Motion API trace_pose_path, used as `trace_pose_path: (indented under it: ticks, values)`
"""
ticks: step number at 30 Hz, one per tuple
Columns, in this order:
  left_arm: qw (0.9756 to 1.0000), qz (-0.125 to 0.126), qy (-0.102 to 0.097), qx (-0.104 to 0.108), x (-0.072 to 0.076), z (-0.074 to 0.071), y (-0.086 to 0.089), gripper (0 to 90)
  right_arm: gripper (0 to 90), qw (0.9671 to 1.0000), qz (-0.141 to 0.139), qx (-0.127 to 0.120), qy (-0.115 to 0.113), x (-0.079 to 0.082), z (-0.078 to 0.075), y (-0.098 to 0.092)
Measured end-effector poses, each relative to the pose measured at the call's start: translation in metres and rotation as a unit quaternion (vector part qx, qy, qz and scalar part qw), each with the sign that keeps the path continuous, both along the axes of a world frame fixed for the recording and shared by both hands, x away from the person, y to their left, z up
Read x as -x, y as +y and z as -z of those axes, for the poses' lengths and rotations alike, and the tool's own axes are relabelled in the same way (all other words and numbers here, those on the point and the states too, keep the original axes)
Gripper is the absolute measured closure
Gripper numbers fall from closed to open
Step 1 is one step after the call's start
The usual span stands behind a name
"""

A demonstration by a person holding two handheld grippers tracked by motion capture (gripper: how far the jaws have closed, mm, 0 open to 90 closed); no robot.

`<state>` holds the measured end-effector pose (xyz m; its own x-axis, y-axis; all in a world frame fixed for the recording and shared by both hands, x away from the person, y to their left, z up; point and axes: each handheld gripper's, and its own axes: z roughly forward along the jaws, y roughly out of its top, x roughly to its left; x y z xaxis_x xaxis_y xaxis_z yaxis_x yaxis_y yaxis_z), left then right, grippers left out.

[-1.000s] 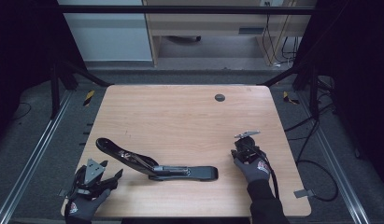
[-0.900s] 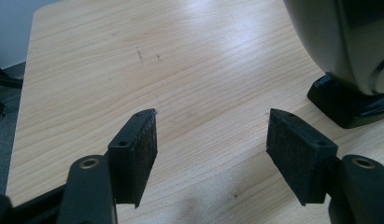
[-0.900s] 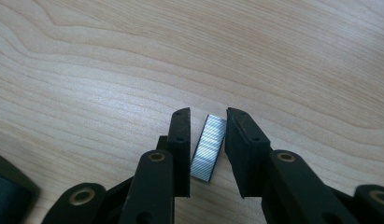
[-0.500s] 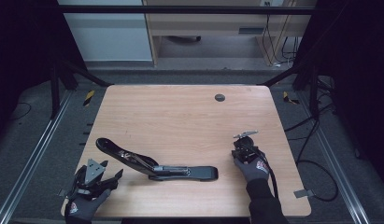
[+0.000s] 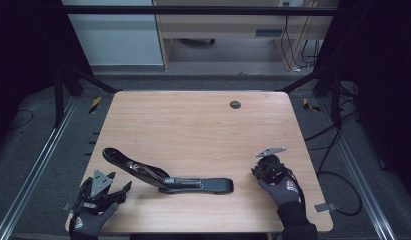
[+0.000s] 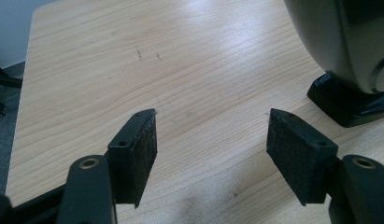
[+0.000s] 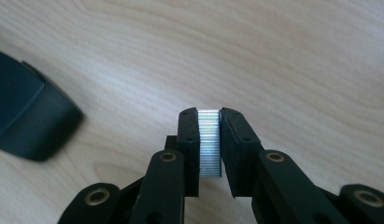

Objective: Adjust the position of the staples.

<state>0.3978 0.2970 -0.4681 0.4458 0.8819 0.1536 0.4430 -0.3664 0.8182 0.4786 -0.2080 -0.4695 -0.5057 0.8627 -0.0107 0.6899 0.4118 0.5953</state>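
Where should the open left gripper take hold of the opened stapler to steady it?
Probably the flat base, which lies level on the table, with the left gripper coming from the near edge. The raised top arm slopes up leftward and looks less steady.

Between the right gripper's [image 7: 209, 122] matt black jaws sits a strip of staples [image 7: 209, 142], bright ribbed metal. The worktop [image 5: 193, 130] is pale wood grain, smooth with a soft sheen. The opened stapler [image 5: 168, 176] looks like glossy black plastic.
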Motion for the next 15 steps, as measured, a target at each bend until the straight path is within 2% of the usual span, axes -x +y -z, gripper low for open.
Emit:
trace_pose_path:
  ticks: [6, 8, 15]
  values:
    - [1.0, -0.001, 0.0, 0.0, 0.0, 0.0, 0.0, 33.2, 78.5, 0.9998, -0.012, -0.004, 0.014, 0.014, 0.007, -0.009]
    - [1.0, -0.002, 0.001, 0.001, 0.0, 0.001, -0.001, 33.2, 78.5, 0.9997, -0.024, 0.003, 0.008, 0.016, 0.011, -0.012]
    - [1.0, 0.0, 0.002, -0.001, 0.0, 0.001, 0.0, 33.2, 78.3, 0.9996, -0.028, 0.011, 0.004, 0.02, 0.016, -0.013]
